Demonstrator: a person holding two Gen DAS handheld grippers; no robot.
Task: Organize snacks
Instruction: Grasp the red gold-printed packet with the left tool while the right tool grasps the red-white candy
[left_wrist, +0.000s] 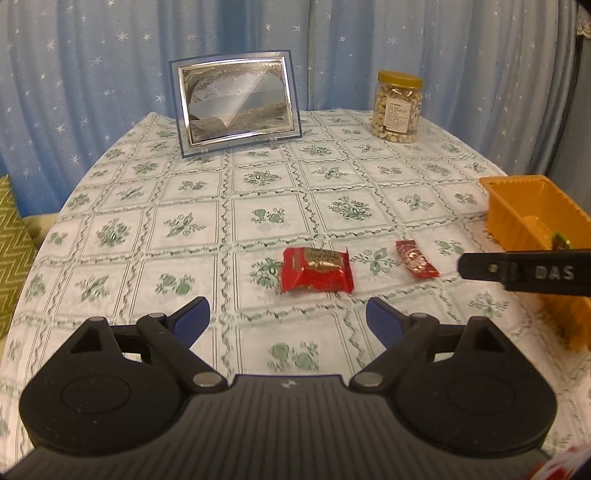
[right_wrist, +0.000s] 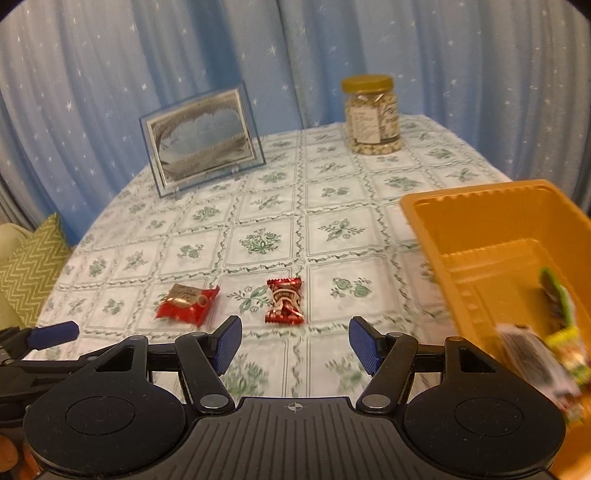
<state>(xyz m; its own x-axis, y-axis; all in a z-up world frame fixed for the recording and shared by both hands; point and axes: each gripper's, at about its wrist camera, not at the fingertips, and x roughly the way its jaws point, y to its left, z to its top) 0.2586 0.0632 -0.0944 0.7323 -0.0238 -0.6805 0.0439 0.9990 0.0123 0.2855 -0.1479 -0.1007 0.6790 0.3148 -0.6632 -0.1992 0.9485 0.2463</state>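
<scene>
Both of your grippers are released, with nothing between the pads. Your left gripper stands wide apart; your right gripper is spread less far.

Take the orange tray as your landmark. Two red packets lie on the tablecloth to its left. The small twist-end candy is the nearer to the tray, and the larger flat red packet lies just beyond it, apart from it.

The candy sits straight ahead of your right gripper, just past the fingertips. Its long axis runs away from you, roughly along the pointing line, so the pads would close across its narrow width. The flat packet lies ahead of your left gripper, slightly to the right, with its long side across your view. Each hand is therefore nearer its own packet.

Only the right wrist view looks down into the tray, where blurred wrappers already lie. The left wrist view shows your right gripper's finger reaching in front of the tray.
</scene>
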